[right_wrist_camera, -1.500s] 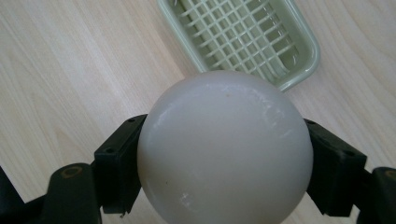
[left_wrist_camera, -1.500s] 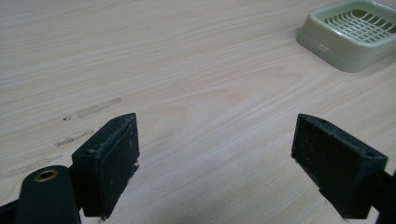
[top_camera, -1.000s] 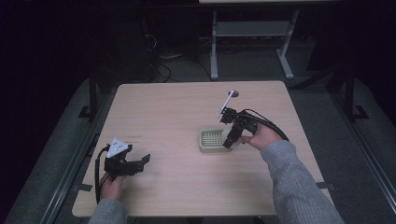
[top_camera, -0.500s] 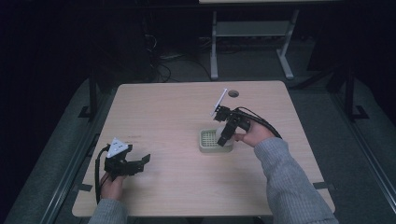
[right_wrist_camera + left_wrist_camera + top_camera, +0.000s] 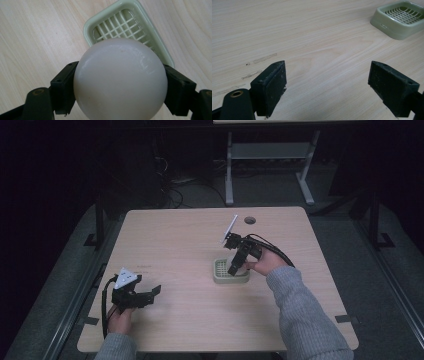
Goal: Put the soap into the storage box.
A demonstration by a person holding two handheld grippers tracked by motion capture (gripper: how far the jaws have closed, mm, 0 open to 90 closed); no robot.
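The white ball, pinched between the right gripper's jaws, hangs just above the green slatted tray, not yet set down, while the left gripper rests spread and empty, well apart from the tray.

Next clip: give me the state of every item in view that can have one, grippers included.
Right gripper: shut on the ball, above the tray.
Ball: held between the jaws, off the table.
Tray: upright on the table, nothing in it.
Left gripper: open, holding nothing, low over bare table.
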